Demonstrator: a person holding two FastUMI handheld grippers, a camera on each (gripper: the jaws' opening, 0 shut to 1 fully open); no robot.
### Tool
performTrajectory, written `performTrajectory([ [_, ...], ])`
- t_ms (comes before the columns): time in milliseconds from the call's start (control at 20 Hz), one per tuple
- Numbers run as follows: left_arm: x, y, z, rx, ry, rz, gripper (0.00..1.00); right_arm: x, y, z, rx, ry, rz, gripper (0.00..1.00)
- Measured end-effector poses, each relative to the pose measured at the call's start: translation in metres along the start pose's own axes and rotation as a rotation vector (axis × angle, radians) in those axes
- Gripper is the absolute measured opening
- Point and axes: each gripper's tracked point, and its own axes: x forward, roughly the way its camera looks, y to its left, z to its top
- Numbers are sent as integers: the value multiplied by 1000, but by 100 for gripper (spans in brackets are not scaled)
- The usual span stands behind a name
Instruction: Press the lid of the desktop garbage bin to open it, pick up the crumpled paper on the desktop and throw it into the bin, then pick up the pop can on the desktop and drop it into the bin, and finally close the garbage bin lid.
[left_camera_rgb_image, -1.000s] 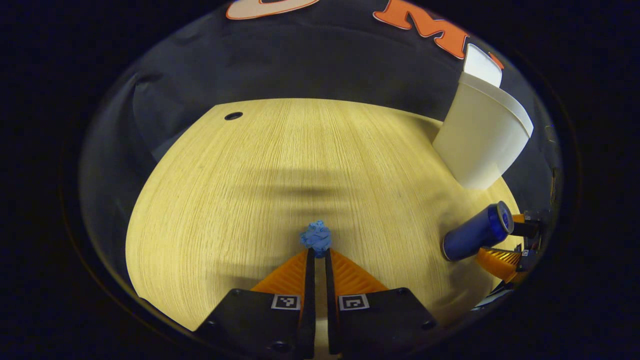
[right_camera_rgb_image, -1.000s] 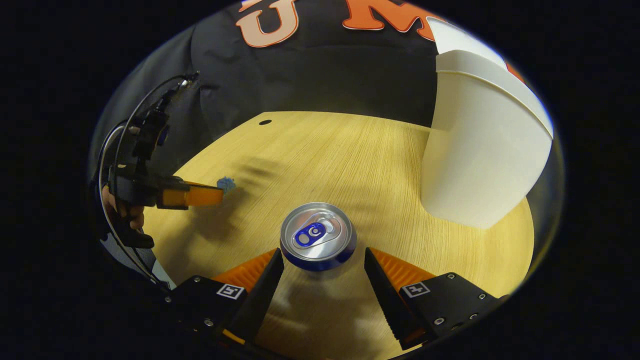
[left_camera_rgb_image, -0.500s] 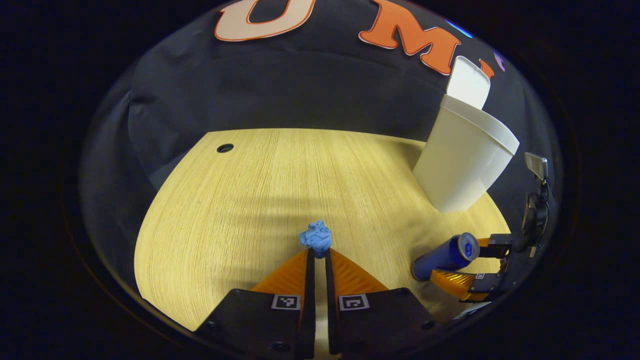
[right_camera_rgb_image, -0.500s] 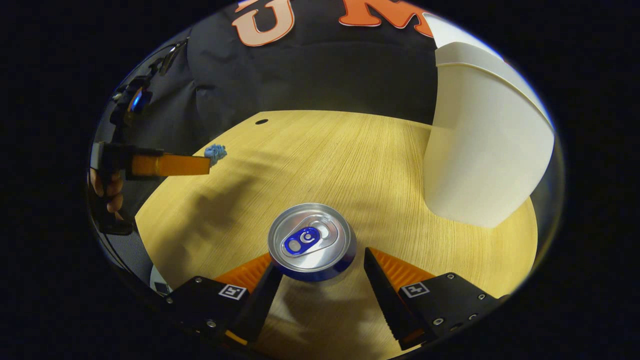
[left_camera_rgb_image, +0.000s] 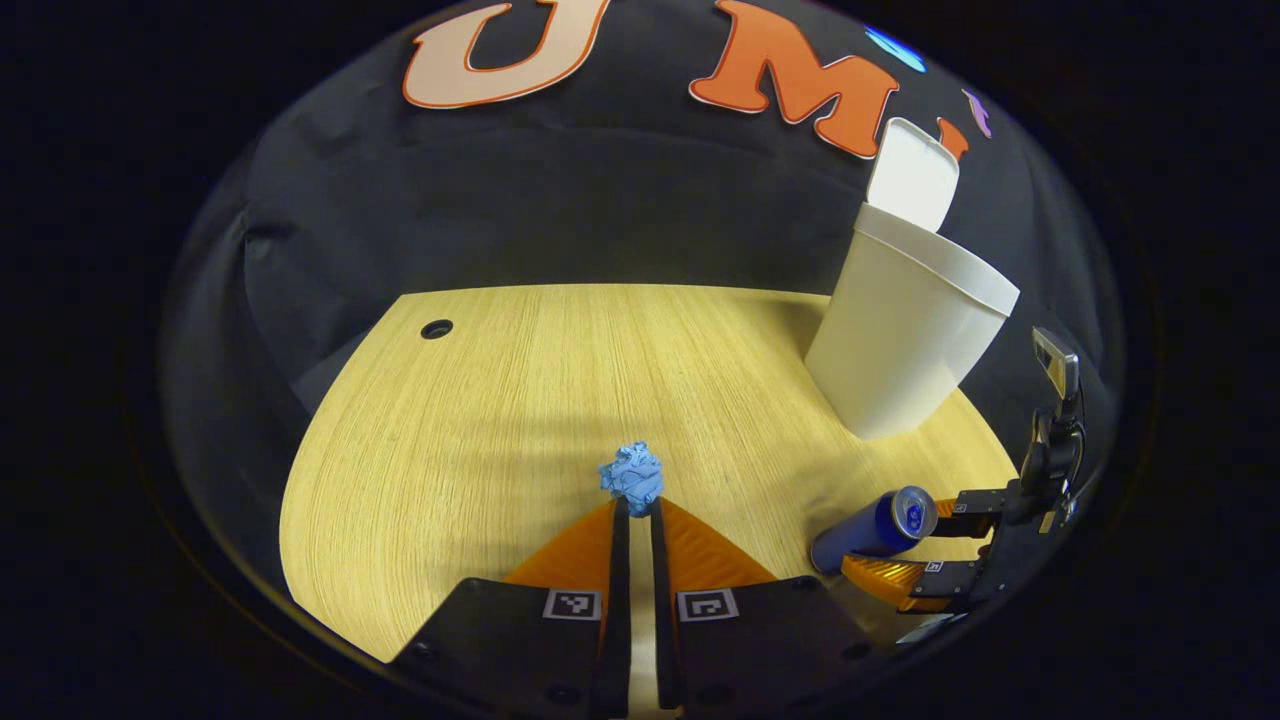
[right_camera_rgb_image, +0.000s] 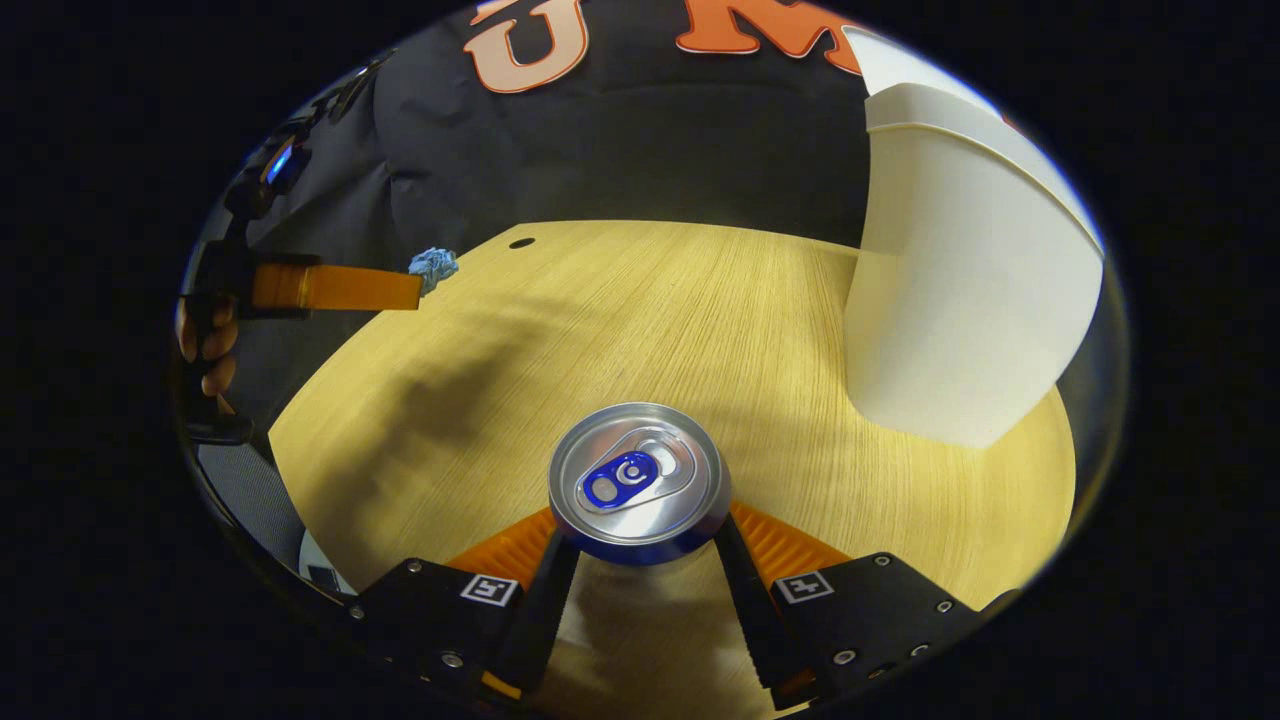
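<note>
Left gripper: fingers pinched on blue paper, held above desk. Right gripper: fingers closed against sides of upright can on desk. Bin: far right, lid raised.

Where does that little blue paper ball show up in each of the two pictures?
Left gripper view: the crumpled paper sits low at centre, pinched at the tips of the left gripper.
Right gripper view: the same paper is far upper left, at the end of that gripper.
Shared landmark: the white garbage bin, lid up.
</note>
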Motion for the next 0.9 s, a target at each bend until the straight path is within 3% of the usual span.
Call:
performTrajectory([
  [350, 1, -27, 21, 28, -39, -61, 14, -1, 0, -2, 25, -9, -57, 78],
  [900, -2, -106, 105, 97, -174, -207, 14, -1, -2, -1, 96, -27, -168, 78],
])
